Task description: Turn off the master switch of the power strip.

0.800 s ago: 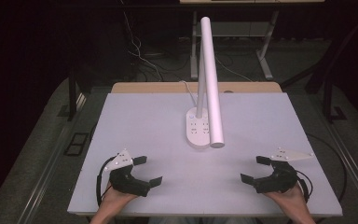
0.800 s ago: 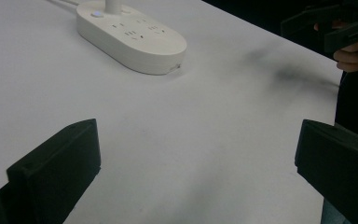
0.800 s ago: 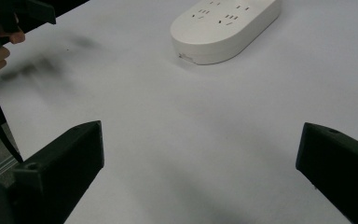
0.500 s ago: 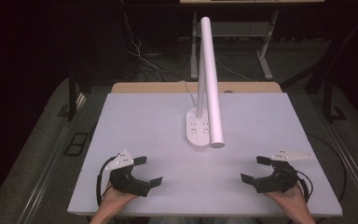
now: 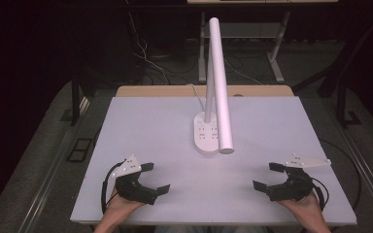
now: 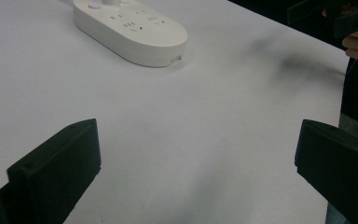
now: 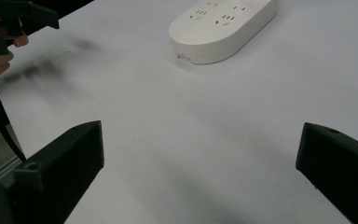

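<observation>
White, flat tabletop (image 5: 141, 126) with rounded corners, seen from the high view; near its middle, toward the far edge, a white oval plastic lamp base (image 5: 206, 136) bearing rows of socket slots, standing flat on the surface. From the base, a slim white upright post (image 5: 208, 73), and over it a long white cylindrical lamp bar (image 5: 221, 87), slanted, with its lower end above the near end of the base. At the near left corner, the black two-jaw left gripper (image 5: 154, 177) with a grey three-cornered plate on top, held in a hand (image 5: 119, 206) and resting low over the table; jaws spread wide apart, nothing between them. At the near right corner, the black two-jaw right gripper (image 5: 268, 175), likewise held in a hand (image 5: 303, 204); jaws also spread wide, holding nothing. Both grippers aimed inward, well apart from the base and from each other. In the left gripper view, the base at upper left (image 6: 130, 30), bare tabletop between the two jaws. In the right gripper view, the base at upper right (image 7: 223, 28), likewise bare tabletop between the jaws.
</observation>
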The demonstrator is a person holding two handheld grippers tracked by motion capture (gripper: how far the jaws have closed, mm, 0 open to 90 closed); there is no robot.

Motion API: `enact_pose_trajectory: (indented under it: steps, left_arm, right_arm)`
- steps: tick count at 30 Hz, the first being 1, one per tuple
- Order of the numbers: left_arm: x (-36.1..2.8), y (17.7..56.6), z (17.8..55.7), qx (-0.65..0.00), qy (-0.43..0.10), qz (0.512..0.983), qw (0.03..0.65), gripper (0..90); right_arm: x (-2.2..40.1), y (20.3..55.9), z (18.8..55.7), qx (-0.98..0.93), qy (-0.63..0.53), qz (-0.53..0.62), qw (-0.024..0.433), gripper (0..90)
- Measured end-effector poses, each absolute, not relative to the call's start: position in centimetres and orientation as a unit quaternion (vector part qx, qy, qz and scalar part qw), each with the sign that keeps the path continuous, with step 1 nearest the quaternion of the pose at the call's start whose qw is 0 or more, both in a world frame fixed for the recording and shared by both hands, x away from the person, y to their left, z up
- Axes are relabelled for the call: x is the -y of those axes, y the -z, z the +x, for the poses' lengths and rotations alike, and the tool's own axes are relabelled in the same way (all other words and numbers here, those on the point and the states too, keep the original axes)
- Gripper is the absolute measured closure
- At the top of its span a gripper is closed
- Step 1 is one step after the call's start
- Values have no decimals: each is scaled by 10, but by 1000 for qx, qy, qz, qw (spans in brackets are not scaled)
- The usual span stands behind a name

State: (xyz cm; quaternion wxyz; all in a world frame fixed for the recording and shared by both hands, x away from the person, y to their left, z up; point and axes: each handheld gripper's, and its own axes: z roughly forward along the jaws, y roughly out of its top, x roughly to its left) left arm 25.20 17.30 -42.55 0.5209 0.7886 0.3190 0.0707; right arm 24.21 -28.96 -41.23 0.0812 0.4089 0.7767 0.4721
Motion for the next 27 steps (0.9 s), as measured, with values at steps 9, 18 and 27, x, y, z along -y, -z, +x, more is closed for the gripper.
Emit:
enact_pose_trajectory:
  steps: [9,18,27]
  left_arm:
    - [-169,421,254,-309,-71,803,504,0]
    - [-168,414,259,-305,-64,811,496,0]
    - [-164,409,265,-308,-38,814,492,0]
  right_arm:
    - [291,413,243,-781,-464,411,76,2]
    - [292,414,242,-784,-458,412,77,2]
    - [294,414,243,-783,-459,412,80,1]
